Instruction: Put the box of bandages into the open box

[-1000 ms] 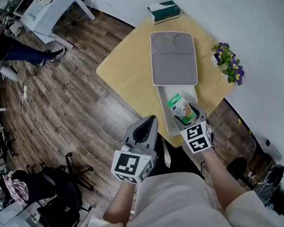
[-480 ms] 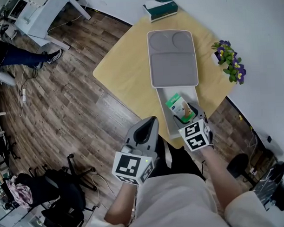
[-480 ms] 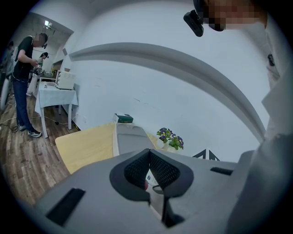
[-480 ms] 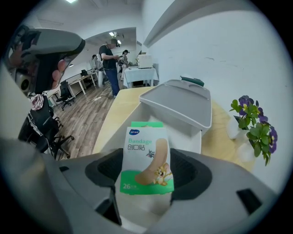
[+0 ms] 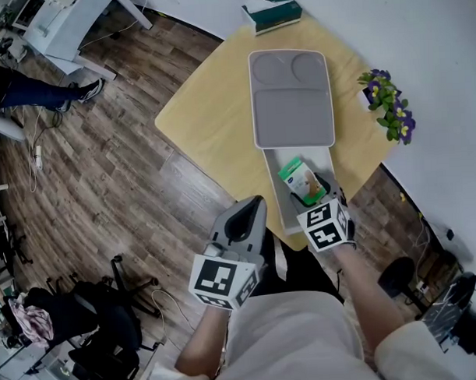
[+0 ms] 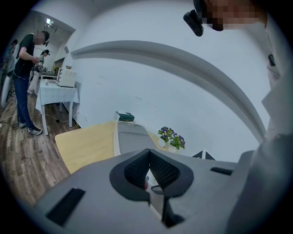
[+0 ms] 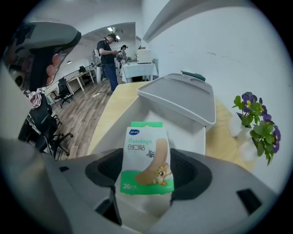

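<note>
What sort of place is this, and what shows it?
Probably an open office or lab: black office chairs on a wood-look floor, a white desk carrying equipment, and a person standing beside it.

Floor: dark wood planks (image 5: 120,174), cables (image 5: 36,153) trailing at the left edge.
Wall: plain white (image 5: 427,38).
Table: pale yellow top (image 5: 212,116), close to the wall.
Desk: white (image 5: 69,27), far corner.
Chair: black office chair (image 5: 110,322), lower left.
Light: bright, even.

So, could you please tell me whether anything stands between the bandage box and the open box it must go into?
Nothing visible does. The right gripper holds the bandage box right over the open box, whose floor looks bare, and its lid lies folded back beyond.
</note>
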`<state>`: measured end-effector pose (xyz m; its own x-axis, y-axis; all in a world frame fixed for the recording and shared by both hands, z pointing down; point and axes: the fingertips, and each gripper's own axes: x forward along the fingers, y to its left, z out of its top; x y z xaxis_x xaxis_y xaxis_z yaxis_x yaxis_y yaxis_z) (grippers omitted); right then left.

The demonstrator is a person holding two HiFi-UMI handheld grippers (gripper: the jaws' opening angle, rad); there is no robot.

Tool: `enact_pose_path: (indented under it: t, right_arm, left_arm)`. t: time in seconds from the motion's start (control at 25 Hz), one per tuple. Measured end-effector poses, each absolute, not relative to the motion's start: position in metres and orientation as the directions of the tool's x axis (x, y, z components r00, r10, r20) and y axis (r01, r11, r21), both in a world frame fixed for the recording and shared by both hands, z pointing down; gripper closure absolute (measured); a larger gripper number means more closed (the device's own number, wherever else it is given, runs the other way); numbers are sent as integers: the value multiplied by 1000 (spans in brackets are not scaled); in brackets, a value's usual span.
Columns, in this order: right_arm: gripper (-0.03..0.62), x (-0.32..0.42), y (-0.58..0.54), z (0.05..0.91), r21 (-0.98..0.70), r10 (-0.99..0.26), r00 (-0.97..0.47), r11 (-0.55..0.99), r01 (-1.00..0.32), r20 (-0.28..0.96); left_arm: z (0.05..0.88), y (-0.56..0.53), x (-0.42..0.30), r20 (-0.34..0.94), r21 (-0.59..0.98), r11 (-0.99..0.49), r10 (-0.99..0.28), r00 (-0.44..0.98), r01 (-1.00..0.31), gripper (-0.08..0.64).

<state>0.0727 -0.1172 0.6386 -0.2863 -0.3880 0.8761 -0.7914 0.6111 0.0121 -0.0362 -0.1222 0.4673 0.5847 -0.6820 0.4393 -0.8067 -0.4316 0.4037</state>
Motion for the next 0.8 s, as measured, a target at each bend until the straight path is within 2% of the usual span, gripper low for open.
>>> enact_pose_path:
  t: [0.8]
  right_arm:
    - [267, 69, -117, 653, 38, -360, -236, 612, -790, 903]
  left_arm:
    - [468, -124, -40, 443, 405, -423, -685, 578, -811, 557]
